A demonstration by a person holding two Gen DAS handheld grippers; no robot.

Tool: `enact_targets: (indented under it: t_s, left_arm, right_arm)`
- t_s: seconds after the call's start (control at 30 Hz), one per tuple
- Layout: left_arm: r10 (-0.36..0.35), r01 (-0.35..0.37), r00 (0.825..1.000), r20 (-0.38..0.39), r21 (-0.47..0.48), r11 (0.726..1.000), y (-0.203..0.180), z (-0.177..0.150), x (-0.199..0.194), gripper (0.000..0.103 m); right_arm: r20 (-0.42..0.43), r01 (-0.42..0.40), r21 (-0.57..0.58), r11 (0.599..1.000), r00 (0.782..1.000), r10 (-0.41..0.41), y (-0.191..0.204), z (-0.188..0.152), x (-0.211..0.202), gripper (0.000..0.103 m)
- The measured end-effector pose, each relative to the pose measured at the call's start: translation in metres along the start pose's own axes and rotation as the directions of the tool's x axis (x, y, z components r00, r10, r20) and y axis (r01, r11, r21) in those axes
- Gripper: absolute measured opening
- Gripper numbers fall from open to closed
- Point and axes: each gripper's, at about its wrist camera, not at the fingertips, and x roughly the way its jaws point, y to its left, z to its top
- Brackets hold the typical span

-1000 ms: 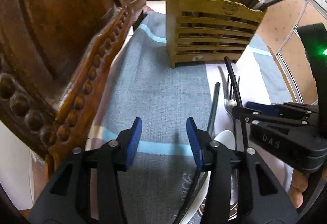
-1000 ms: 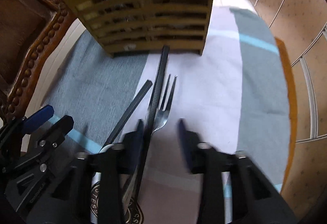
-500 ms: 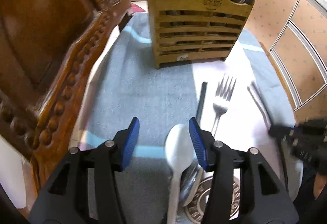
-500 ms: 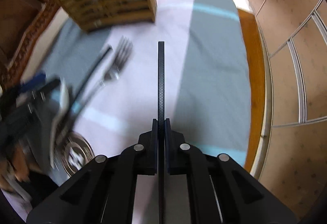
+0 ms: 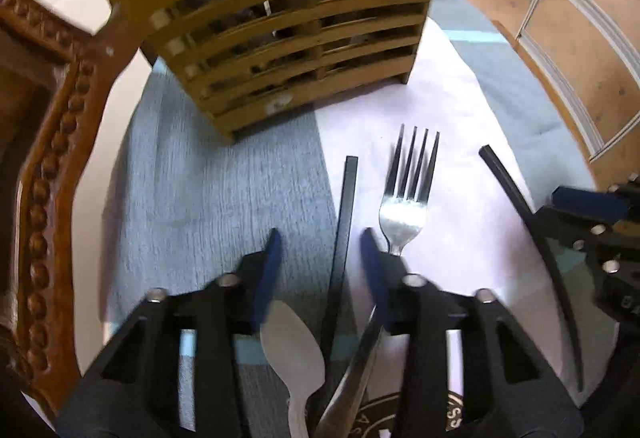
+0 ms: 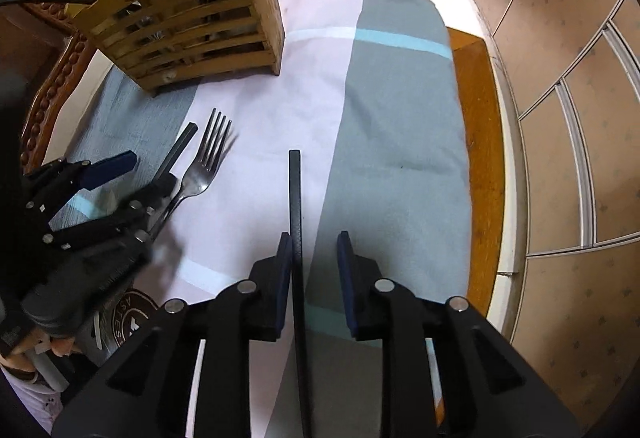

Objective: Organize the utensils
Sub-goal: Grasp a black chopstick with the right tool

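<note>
My left gripper [image 5: 322,266] hangs over the cloth with its jaws closing. A black chopstick [image 5: 345,222] lies between its blue pads [image 5: 269,270] without being pressed. A steel fork [image 5: 408,198] lies just right of it, a white spoon [image 5: 292,342] beneath the fingers. My right gripper [image 6: 314,258] is opening around a second black chopstick [image 6: 295,206], which rests on the cloth close to the left pad [image 6: 285,258]. The slatted wooden caddy [image 5: 280,18] stands behind, with utensils upright in it. From the right wrist view the left gripper [image 6: 140,174] sits over the fork [image 6: 206,162].
A grey-blue and pale pink cloth [image 6: 400,138] covers the table. Carved dark wooden furniture [image 5: 48,178] borders the left side. A round lettered coaster [image 5: 452,410] lies under the utensil handles. Orange table edge [image 6: 476,118] and panelled wall [image 6: 560,118] close off the right.
The right gripper carried its chopstick off to the right, then its shut jaws parted. The left gripper slid right over the other chopstick and its jaws narrowed.
</note>
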Motion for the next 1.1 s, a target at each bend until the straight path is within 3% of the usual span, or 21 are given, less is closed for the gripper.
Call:
enact_targets:
  t_s: [0.13,0.27,0.3,0.4,0.43,0.7,0.8,0.97,1.1]
  left_arm:
    - [-0.033,0.032,0.999,-0.022,-0.083,0.996,0.017,-0.006,-0.002,0.012]
    - [-0.069,0.06,0.996,-0.049,-0.161,0.985,0.034,-0.013,-0.005,0.012]
    - [-0.074,0.065,0.996,-0.05,-0.167,0.984,0.035,-0.012,-0.004,0.013]
    - [-0.053,0.045,0.997,-0.048,-0.165,0.985,0.037,-0.002,-0.001,0.035]
    - [-0.04,0.033,0.998,-0.043,-0.163,0.986,0.037,0.002,-0.001,0.037]
    - [0.03,-0.035,0.998,-0.053,-0.093,0.995,0.021,0.027,0.01,0.041]
    - [0.031,-0.036,0.998,-0.062,-0.082,0.996,0.021,0.035,0.011,0.046]
    - [0.008,-0.016,0.997,-0.082,-0.093,0.995,0.028,0.05,0.015,0.046]
    - [-0.02,0.011,0.996,-0.086,-0.106,0.994,0.039,0.065,0.022,0.035]
  right_arm:
    - [0.004,-0.005,0.0,1.0,1.0,0.005,-0.001,0.005,0.007,0.024]
    - [0.01,0.003,-0.008,1.0,1.0,-0.003,0.0,0.0,0.006,0.024]
    - [0.009,0.003,-0.01,1.0,1.0,-0.002,0.0,-0.001,0.006,0.024]
    - [0.015,0.019,-0.014,1.0,1.0,-0.019,0.004,0.008,0.007,0.029]
    - [0.019,0.022,-0.017,1.0,1.0,-0.022,0.006,0.01,0.006,0.03]
    - [0.036,0.12,-0.07,0.99,0.992,-0.118,0.029,0.03,0.011,0.035]
    - [-0.022,0.116,-0.045,0.992,0.993,-0.117,0.022,0.03,0.025,0.037]
    - [-0.018,0.098,-0.056,0.994,0.995,-0.099,0.021,0.034,0.026,0.041]
    - [-0.018,0.088,-0.056,0.994,0.996,-0.09,0.017,0.04,0.029,0.041]
